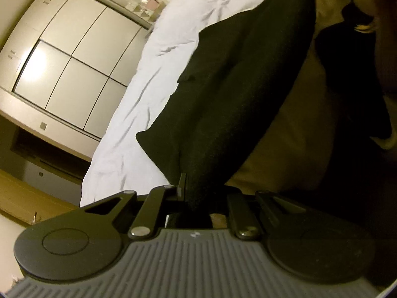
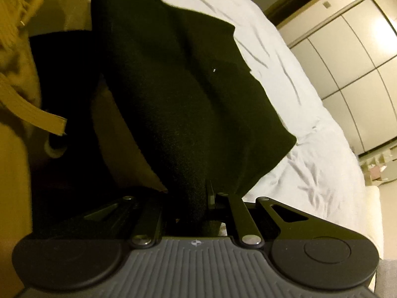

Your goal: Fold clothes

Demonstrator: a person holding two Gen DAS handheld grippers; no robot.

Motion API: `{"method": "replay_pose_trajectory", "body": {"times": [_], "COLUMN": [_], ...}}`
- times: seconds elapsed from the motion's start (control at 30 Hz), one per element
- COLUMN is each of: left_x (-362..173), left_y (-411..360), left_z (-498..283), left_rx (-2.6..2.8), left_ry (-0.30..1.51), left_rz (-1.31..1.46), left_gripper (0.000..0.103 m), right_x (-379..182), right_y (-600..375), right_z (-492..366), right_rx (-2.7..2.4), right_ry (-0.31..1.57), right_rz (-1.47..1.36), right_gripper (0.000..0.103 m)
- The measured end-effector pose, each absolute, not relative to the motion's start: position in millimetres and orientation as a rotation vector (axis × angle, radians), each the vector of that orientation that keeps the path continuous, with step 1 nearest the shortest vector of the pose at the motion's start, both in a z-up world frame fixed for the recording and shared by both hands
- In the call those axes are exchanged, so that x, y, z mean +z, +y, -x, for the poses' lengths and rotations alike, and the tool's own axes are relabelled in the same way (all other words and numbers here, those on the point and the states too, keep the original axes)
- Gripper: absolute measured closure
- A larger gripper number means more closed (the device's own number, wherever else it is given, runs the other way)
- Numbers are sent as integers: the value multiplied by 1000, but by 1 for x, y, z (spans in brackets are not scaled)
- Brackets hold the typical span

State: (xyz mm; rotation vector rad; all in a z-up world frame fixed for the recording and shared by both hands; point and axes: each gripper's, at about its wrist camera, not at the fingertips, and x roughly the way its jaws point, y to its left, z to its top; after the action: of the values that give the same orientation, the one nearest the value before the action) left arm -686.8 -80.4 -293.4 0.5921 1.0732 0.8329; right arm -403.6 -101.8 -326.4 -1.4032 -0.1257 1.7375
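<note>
Black garment [image 1: 230, 94]: thick, matte, fuzzy knit-like cloth, no print seen. In left wrist view it runs from the left gripper [image 1: 191, 193] at 6 o'clock up toward 1 o'clock, pulled into long soft folds, w/ a loose corner sticking out at 9 o'clock over the white bedsheet [image 1: 139, 92]. Left gripper's jaws are pinched narrow on the cloth edge. In right wrist view same garment [image 2: 178, 94] fans up from the right gripper [image 2: 203, 198], wide at 12, one corner pointing to 3 o'clock above the sheet [image 2: 310, 129]; jaws closed tight on the fabric. Cloth looks lifted off the bed near both grippers. Tan fabric [image 2: 119, 124] lies under it at 9 o'clock. Wardrobe [image 1: 67, 57] w/ pale panel doors sits beyond the bed, 10 o'clock in left view
</note>
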Motion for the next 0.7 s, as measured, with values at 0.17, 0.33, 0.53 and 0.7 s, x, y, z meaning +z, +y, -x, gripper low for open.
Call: {"method": "replay_pose_trajectory", "body": {"times": [0.17, 0.33, 0.53, 0.7], "left_x": [-256, -208, -177, -194], "left_y": [-46, 19, 154, 277], "left_z": [685, 679, 654, 648], "left_rx": [785, 705, 747, 903], "left_ry": [1055, 1036, 980, 900], "left_rz": [-577, -488, -236, 77], "left_gripper": [92, 91, 80, 68], "right_x": [-273, -222, -197, -211], "right_y": [-65, 5, 130, 242], "right_z": [390, 369, 335, 282], "right_rx": [1807, 1891, 1887, 1744], "right_ry": [-59, 28, 221, 464], "right_rz": [1340, 1293, 1187, 908], "right_gripper": [95, 94, 72, 56]}}
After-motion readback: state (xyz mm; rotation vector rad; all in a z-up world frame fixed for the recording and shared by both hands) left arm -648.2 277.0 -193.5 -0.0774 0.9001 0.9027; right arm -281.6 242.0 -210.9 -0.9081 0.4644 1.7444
